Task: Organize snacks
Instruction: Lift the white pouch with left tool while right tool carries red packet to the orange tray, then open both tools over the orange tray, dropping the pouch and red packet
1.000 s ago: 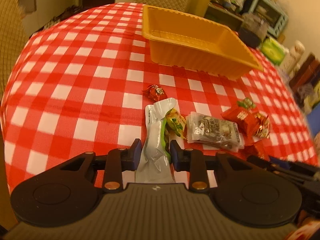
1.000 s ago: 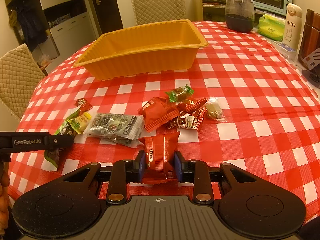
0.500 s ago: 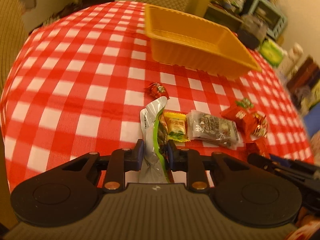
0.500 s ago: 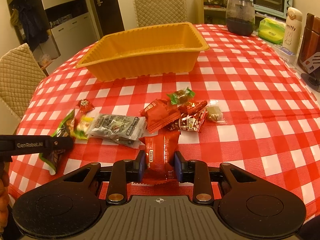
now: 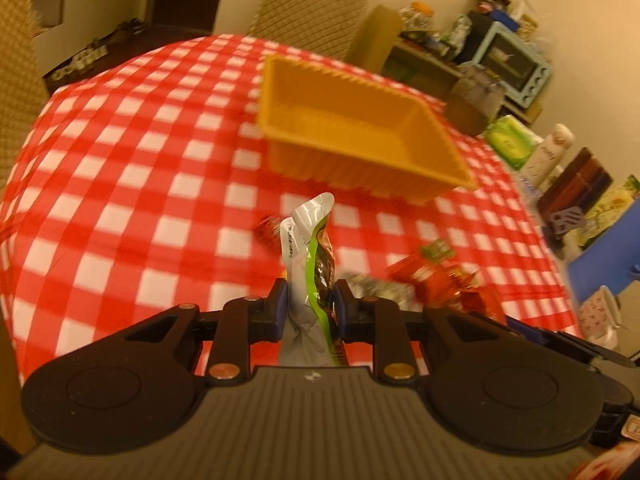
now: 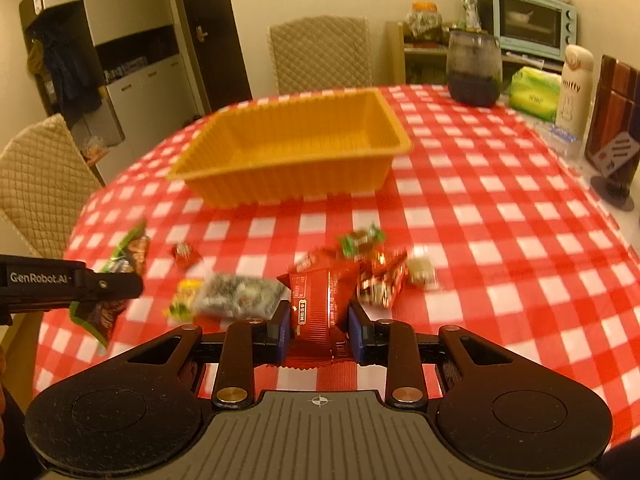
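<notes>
My left gripper [image 5: 308, 304] is shut on a silver and green snack packet [image 5: 306, 232], which stands upright between the pads, lifted off the red-checked tablecloth. In the right wrist view the same packet [image 6: 128, 248] hangs from the left gripper's fingers [image 6: 100, 284] at the left. My right gripper [image 6: 319, 320] is shut on a red snack packet [image 6: 320, 292], also held above the table. The orange tray [image 6: 296, 176] stands beyond both, its inside bare where it shows; it is also in the left wrist view [image 5: 360, 168].
Loose snacks lie in front of the tray: a grey packet [image 6: 240, 294], a small red candy [image 6: 186, 254], a yellow candy [image 6: 186, 294], a green candy [image 6: 360, 238], red-gold wrappers [image 6: 380, 280]. A dark jar [image 6: 474, 68], tissue pack [image 6: 534, 94] and white bottle [image 6: 574, 84] stand far right. Chairs ring the table.
The left jaws closed on the silver-green packet and lifted it off the cloth. The right gripper rose with the red packet. The tray and loose snacks stayed put.
</notes>
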